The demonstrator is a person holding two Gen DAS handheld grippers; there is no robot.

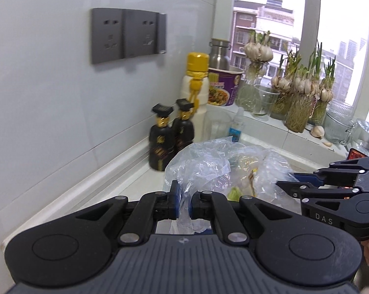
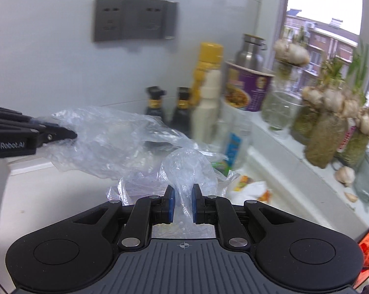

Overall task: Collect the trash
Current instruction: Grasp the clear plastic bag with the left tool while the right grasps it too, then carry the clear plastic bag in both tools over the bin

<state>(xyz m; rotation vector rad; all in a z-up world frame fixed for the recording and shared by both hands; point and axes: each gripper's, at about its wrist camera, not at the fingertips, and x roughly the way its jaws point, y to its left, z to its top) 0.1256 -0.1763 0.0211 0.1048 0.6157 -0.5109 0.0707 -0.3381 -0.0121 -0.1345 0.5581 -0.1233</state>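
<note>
**A:** A kitchen counter [image 1: 135, 181] under a grey socket plate [image 1: 128, 35], a sill [image 2: 270, 127] of sprouting garlic [image 1: 304, 83] by the window. Where does the job stand?

**B:** Midway, by my reading. A clear plastic bag [image 1: 209, 164] hangs between both tools above the counter, near two black bottles [image 1: 169, 134]. It already carries scraps: something yellow-green shows through the film in the left view.

**A:** And the grip?

**B:** The left gripper [image 1: 183, 204] has its blue pads closed to a narrow gap on a fold of the bag. The right gripper [image 2: 183, 202] pinches another bunch of the same film, its pads a little wider apart but with plastic pressed between them. Each tool shows in the other's view, at the bag's opposite edges.

**A:** So the mouth is being held apart?

**B:** It looks so, though the film is crumpled and the opening itself cannot be made out.

**A:** What remains?

**B:** Crumpled wrappers [image 2: 252, 188], white with orange and green print, lie on the counter just beyond the bag in the right view. They seem not yet collected. A noodle cup [image 2: 248, 90] stands on the sill; whether it counts as trash cannot be told.
</note>
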